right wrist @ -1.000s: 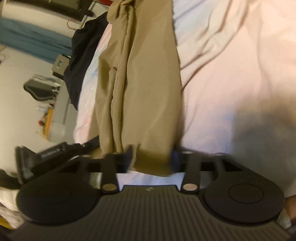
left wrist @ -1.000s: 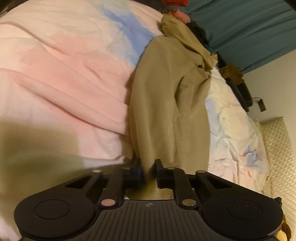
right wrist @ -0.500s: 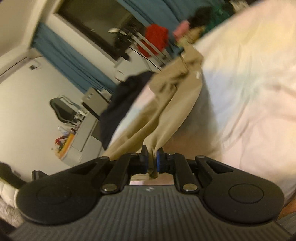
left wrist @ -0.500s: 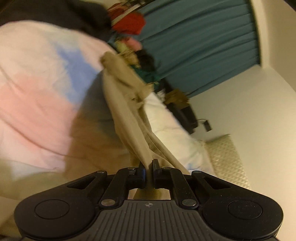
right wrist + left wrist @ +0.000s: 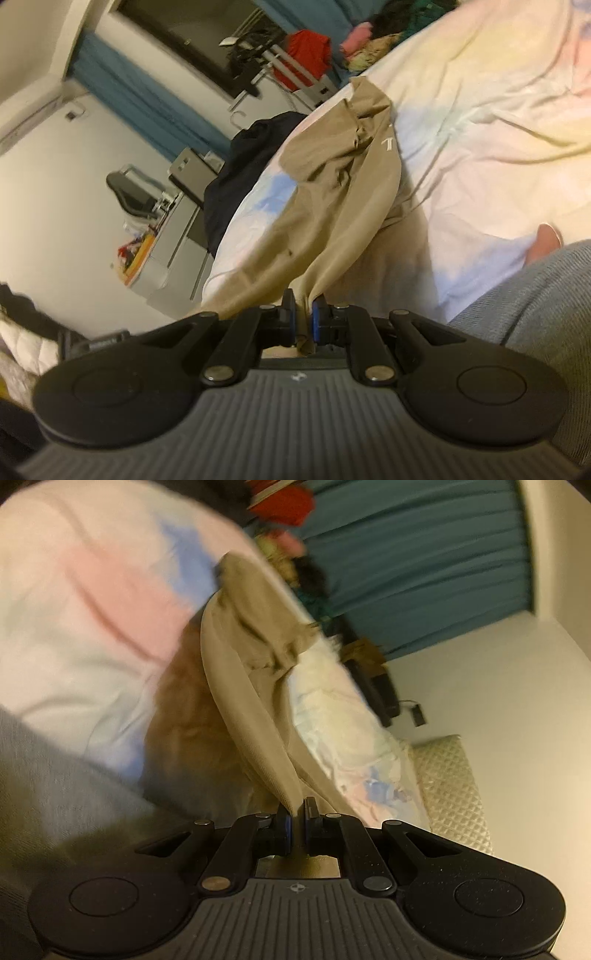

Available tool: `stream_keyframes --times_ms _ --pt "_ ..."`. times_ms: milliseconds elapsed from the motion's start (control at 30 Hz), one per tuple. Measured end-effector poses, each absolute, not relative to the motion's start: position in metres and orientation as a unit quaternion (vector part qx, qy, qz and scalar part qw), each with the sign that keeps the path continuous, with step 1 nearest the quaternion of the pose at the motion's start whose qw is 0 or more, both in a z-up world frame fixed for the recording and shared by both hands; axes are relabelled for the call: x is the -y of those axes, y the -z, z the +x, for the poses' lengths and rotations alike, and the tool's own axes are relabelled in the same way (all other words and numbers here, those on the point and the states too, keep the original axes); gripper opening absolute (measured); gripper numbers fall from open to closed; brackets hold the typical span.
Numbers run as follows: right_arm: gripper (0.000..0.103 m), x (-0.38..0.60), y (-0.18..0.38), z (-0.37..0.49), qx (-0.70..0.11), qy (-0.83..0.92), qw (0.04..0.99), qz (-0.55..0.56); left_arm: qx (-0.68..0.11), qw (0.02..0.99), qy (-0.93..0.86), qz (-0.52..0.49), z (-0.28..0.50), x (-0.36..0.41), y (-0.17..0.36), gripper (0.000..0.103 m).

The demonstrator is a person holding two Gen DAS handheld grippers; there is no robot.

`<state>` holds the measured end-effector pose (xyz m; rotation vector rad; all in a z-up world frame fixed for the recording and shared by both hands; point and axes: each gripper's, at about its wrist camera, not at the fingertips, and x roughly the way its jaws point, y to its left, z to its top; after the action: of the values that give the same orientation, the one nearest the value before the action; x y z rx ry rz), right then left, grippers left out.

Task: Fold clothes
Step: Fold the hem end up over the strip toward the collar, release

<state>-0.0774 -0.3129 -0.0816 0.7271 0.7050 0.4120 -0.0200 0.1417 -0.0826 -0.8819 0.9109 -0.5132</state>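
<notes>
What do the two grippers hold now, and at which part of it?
Both hold the tan garment. The left gripper and the right gripper each pinch a bunched end nearest the camera; which part of it cannot be told.

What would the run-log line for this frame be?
phase: lifting garment | left gripper: shut on tan garment | right gripper: shut on tan garment | far end of garment: on pastel bedspread

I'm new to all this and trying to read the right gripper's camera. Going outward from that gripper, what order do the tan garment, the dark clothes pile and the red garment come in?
1. Tan garment: pinched in the right gripper.
2. Dark clothes pile: upper left, at the bed's edge.
3. Red garment: top, hanging on the rack.
</notes>
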Motion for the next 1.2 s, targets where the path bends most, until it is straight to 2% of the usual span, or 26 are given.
stream_keyframes --times_ms 333,467,767,1000,1167,1200 --pt "0.012 0.296 0.064 0.059 -0.281 -0.141 0.889 0.332 -0.381 0.844 0.199 -0.321 0.129 -0.116 0.034 0.007" --pt "0.012 0.282 0.072 0.116 -0.269 -0.112 0.906 0.306 -0.365 0.872 0.168 -0.28 0.189 -0.096 0.033 0.007" --pt "0.012 0.267 0.121 0.203 -0.266 -0.075 0.933 0.231 -0.347 0.906 0.146 -0.193 0.265 -0.077 0.081 0.008" --pt "0.012 0.253 0.168 0.236 -0.314 -0.055 0.935 0.158 -0.368 0.914 0.128 -0.113 0.305 -0.049 0.138 0.012" --pt "0.013 0.25 0.177 0.24 -0.327 -0.052 0.932 0.147 -0.358 0.922 0.124 -0.077 0.297 -0.04 0.136 0.012" --pt "0.013 0.249 0.174 0.238 -0.324 -0.05 0.934 0.144 -0.356 0.924 0.123 -0.07 0.295 -0.038 0.135 0.015"
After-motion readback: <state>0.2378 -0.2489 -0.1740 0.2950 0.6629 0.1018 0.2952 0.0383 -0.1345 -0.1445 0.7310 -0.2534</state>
